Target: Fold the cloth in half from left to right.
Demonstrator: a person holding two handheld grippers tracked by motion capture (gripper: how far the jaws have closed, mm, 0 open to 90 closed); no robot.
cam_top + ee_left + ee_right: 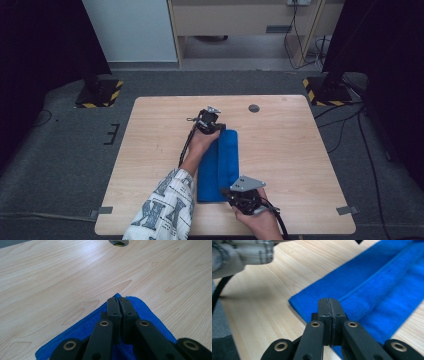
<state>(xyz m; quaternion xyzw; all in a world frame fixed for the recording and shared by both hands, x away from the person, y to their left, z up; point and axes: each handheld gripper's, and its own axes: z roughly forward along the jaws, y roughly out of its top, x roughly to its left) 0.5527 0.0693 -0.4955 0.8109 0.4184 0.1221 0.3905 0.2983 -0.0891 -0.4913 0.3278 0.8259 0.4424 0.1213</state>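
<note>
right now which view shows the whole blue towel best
The high view: the folded blue towel lies there end to end. The left gripper view catches one corner; the right gripper view a near end and fold.

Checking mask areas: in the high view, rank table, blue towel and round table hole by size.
1. table
2. blue towel
3. round table hole, by far the smallest
None are close enough in size to doubt.

The left gripper (212,120) is held far forward on an outstretched, patterned-sleeved forearm (167,207), the right gripper (245,192) is kept close in, and both pairs of jaws are pressed together.
</note>
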